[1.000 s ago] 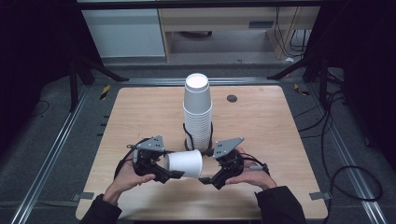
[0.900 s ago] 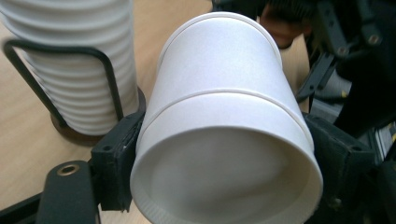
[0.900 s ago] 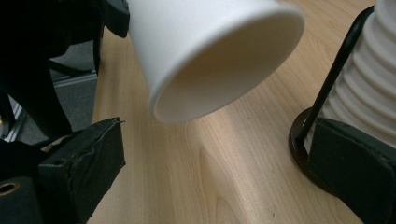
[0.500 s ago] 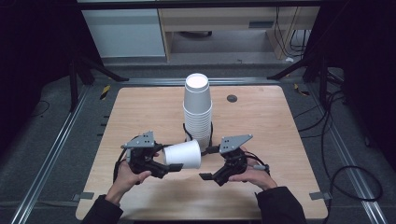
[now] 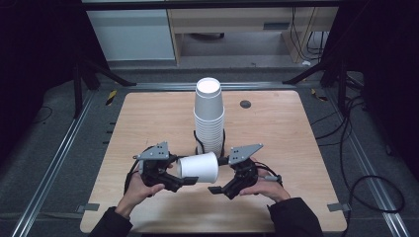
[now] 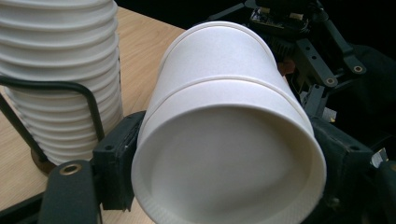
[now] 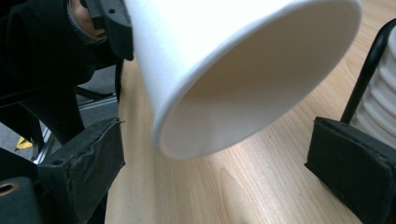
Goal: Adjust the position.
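1. A light wooden table point(image 5: 148, 123) is seen from above, with dark floor and metal rails around it. A person's forearms come in from the bottom edge, each hand holding a black two-jaw gripper.

2. Near the middle of the table stands a tall stack of white paper cups point(image 5: 208, 116), upside down, its lower part inside a thin black wire holder point(image 5: 198, 140).

3. The left gripper point(image 5: 187, 180) holds a single white paper cup point(image 5: 198, 168) lying on its side, just in front of the foot of the stack and lifted off the table. Its jaws have just been closing and now press on the cup's narrow bottom end, one pad on each side.

4. In the left gripper view the cup's point(image 6: 229, 140) recessed base faces the camera, wedged between the two black pads, with the stack point(image 6: 60, 79) close by on the left.

5. The cup's open mouth points toward the right gripper point(image 5: 220, 189), which sits just beside it. That gripper's jaws stand apart — nothing is between the pads.

6. In the right gripper view the cup's point(image 7: 243, 70) mouth hangs above the wood grain, clear of both pads point(image 7: 84, 158).

7. A small dark round disc point(image 5: 245, 104) lies on the table, far right of the stack.
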